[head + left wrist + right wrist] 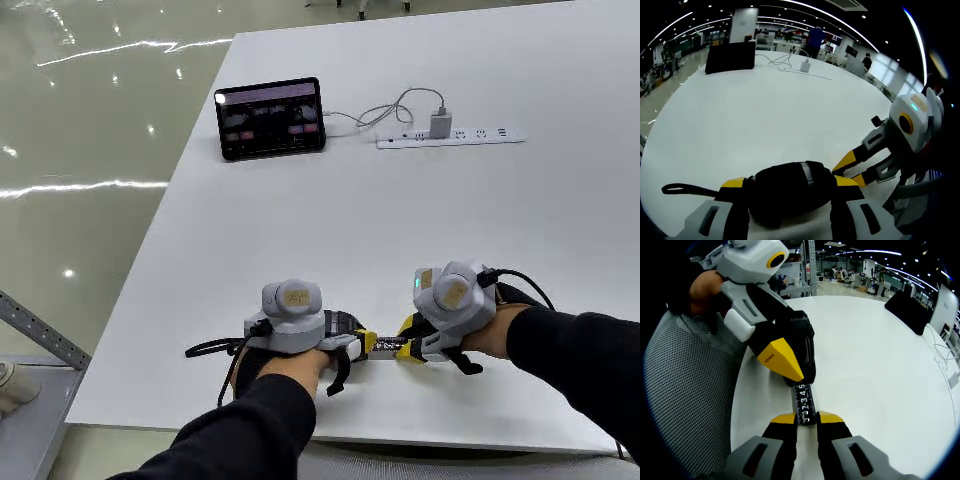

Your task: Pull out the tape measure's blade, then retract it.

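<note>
— Where's the tape measure (785,197)?

— In my left gripper (790,181), near the desk (400,230) edge closest to me, well apart from the tablet (270,118). The jaws are clamped on its black case, one yellow tip on each side.

— And your other hand?

— My right gripper (805,419) faces the left one, further from the tablet, with the tips near each other. Its jaws are pinched on the blade (803,400), close to its end.

— How much blade is out?

— A short stretch, straight from the case to my right jaws. Printed numbers up to 5 show on it.

— Is the case sitting on the desk?

— I can't tell. It's low over it, at least.

— Anything beside the tablet?

— A power strip (450,136) just to its right, with a white charger (440,124) plugged in. A cable (375,112) loops from the charger toward the tablet.
</note>
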The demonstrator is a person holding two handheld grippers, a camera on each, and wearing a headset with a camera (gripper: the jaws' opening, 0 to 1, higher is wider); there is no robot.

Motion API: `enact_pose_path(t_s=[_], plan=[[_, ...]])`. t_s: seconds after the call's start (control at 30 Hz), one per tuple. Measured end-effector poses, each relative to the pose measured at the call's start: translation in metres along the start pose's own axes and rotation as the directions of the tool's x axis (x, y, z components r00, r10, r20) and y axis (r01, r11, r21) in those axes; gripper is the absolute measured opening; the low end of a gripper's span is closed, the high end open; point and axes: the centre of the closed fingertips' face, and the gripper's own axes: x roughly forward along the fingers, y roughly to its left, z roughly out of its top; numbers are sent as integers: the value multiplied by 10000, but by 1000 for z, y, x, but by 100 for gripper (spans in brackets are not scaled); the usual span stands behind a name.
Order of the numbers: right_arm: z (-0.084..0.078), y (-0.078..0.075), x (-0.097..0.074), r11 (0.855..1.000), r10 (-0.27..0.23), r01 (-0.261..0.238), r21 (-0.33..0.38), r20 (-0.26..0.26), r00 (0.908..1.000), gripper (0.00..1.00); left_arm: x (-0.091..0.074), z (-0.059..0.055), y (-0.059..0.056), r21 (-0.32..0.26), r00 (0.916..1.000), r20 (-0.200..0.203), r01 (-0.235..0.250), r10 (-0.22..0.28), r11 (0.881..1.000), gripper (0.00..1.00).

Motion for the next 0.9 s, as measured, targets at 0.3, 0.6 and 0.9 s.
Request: enact_pose_path(t_s=[0.3, 0.6, 0.9], plan=[[6, 2, 5, 10000, 3, -3, -43, 50, 10000, 10, -1, 0, -1, 42, 9999, 9, 105, -105, 9999, 62], [8, 2, 6, 10000, -14, 14, -6, 59, 10000, 10, 0, 0, 0, 11, 10000, 37, 73, -73, 10000, 62], [10, 2, 8, 10000, -37, 37, -43, 97, 9999, 11, 0, 1, 0, -4, 9999, 66, 80, -80, 10000, 62]])
